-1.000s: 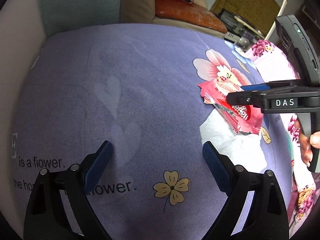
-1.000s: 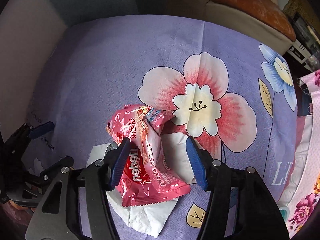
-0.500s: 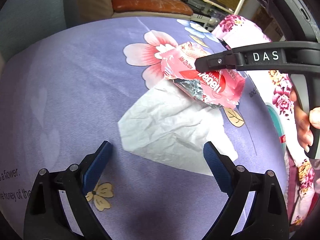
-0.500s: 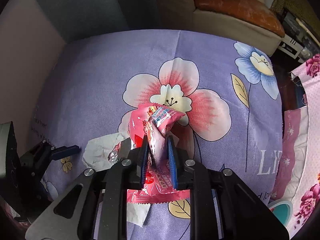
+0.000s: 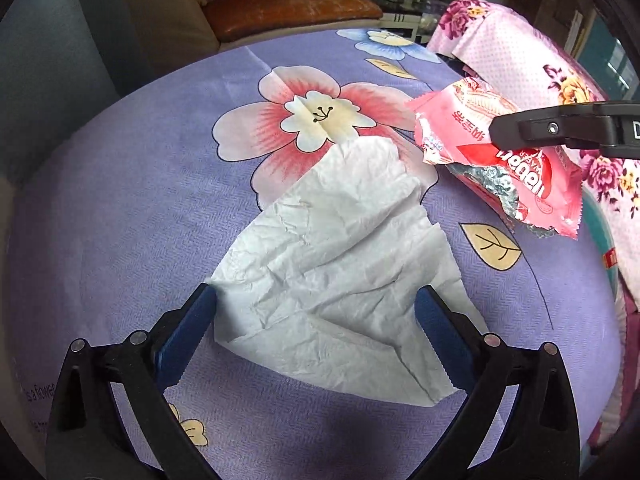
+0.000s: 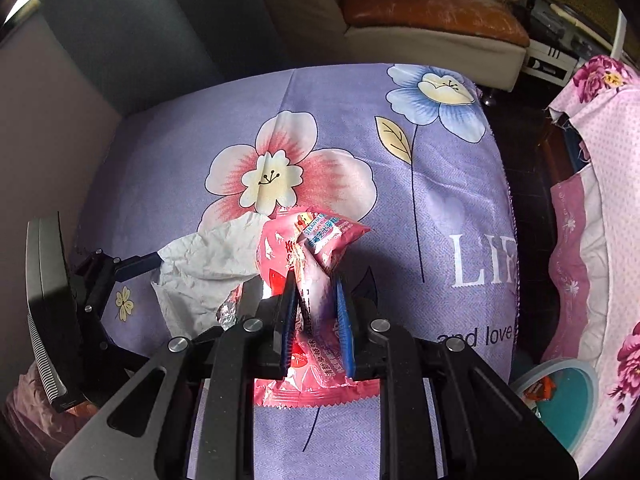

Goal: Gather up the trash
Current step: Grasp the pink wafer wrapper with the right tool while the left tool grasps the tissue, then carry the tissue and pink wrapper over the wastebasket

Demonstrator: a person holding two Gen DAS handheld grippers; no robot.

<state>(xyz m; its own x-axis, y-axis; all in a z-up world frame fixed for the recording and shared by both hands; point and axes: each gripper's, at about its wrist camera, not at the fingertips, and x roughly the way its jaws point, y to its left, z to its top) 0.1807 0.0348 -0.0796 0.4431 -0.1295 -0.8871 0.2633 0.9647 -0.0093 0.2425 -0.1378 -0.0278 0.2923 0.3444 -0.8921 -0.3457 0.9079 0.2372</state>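
1. The pink wrapper [image 6: 316, 248] is pinched between the pads of your right gripper [image 6: 316, 312] and is lifted off the purple cloth [image 6: 168, 168]; those jaws have just closed on it.
2. The white tissue [image 5: 340, 264] lies crumpled flat on the cloth, near the pink printed flower [image 5: 316, 120].
3. Your left gripper [image 5: 316, 340] points steeply down at it; its jaws have just been opening wide and stand on both sides of the tissue without pressing it.
4. The cloth's right edge [image 6: 508, 208] drops to a dark gap; beyond it lies pink floral fabric [image 6: 608, 184].
5. Left of the tissue the cloth is bare.
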